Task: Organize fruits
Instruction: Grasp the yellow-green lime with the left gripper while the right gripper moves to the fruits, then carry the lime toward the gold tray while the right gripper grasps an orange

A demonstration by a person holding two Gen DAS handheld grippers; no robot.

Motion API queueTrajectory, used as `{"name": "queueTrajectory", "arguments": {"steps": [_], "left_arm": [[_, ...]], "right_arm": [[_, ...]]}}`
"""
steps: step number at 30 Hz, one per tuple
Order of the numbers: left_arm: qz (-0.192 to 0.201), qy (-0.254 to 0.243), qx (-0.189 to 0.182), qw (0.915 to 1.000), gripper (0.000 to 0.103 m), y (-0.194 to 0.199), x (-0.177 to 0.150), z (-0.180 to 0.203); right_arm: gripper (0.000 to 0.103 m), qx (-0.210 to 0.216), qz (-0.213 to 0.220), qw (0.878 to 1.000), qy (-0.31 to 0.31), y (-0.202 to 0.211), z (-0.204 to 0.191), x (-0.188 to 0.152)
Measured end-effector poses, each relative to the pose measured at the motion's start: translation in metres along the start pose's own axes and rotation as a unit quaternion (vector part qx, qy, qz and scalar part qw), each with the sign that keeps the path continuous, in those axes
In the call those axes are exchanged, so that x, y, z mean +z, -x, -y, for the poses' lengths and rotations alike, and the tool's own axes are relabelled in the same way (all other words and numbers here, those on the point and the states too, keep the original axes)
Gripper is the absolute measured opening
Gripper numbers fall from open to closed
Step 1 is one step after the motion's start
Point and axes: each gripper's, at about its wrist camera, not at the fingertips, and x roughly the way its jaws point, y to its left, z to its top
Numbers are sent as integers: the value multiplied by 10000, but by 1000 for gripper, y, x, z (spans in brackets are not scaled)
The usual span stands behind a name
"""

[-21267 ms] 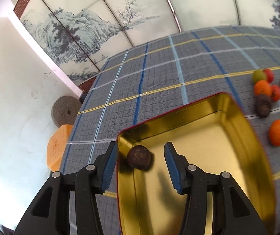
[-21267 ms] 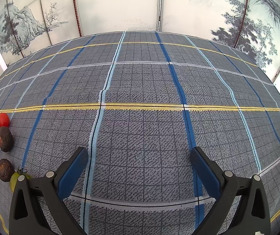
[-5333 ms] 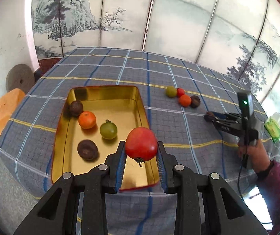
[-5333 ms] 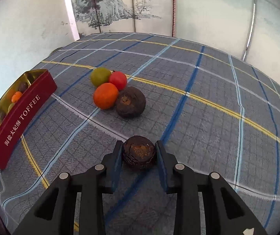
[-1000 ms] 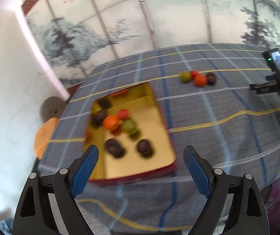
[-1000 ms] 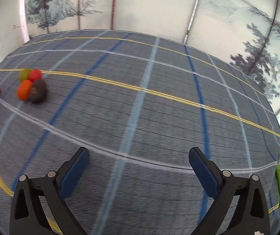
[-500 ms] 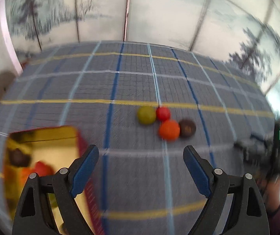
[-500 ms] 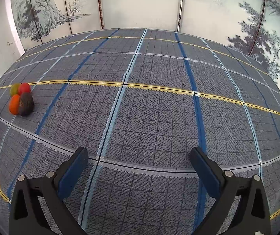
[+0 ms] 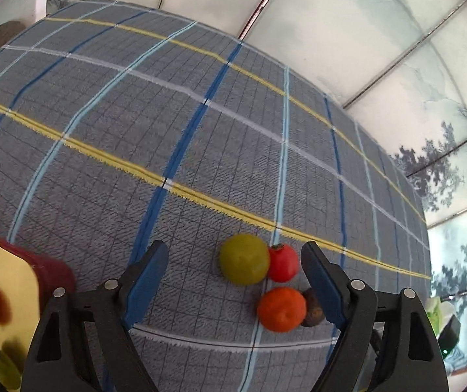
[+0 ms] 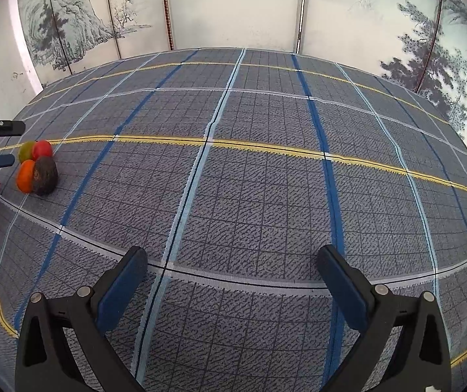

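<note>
Plaid cloth (image 9: 200, 150) carries four touching fruits: green fruit (image 9: 244, 259), red tomato (image 9: 283, 262), orange (image 9: 281, 309), dark fruit (image 9: 313, 307); my left gripper (image 9: 233, 281) frames them, jaws spread, just been narrowing, gripping nothing; my right gripper (image 10: 233, 290) spread wide, empty; gold tin (image 9: 1, 297) at left.

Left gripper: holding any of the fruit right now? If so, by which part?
Nothing held. The left gripper, its jaws just narrowing, stands open around the green fruit and red fruit, pads clear of both. The right gripper is open and empty.

cloth (image 9: 200, 124): grey-blue plaid, yellow stripes | fruit (image 9: 243, 259): green | tomato (image 9: 283, 262): red | tin (image 9: 1, 281): gold
</note>
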Motion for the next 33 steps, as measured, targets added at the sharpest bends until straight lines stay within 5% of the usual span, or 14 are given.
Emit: {"name": "queueTrajectory", "arguments": {"steps": [3, 6, 8, 25, 28, 33], "left_arm": [[-11, -4, 60, 10000, 75, -6, -8, 1], [19, 57, 179, 9998, 58, -3, -12, -2], [-25, 351, -10, 9994, 52, 0, -16, -11], [-62, -152, 153, 9997, 52, -15, 3, 8], [-4, -257, -126, 9996, 35, -14, 2, 8], [249, -715, 103, 9971, 34, -5, -13, 16]], "right_arm": [[103, 28, 8, 10000, -16, 0, 1, 0], [103, 52, 17, 10000, -31, 0, 2, 0], [103, 64, 21, 10000, -34, 0, 3, 0], [103, 90, 26, 9999, -52, 0, 3, 0], [103, 93, 25, 9999, -52, 0, 3, 0], [103, 88, 21, 9999, -46, 0, 3, 0]]}}
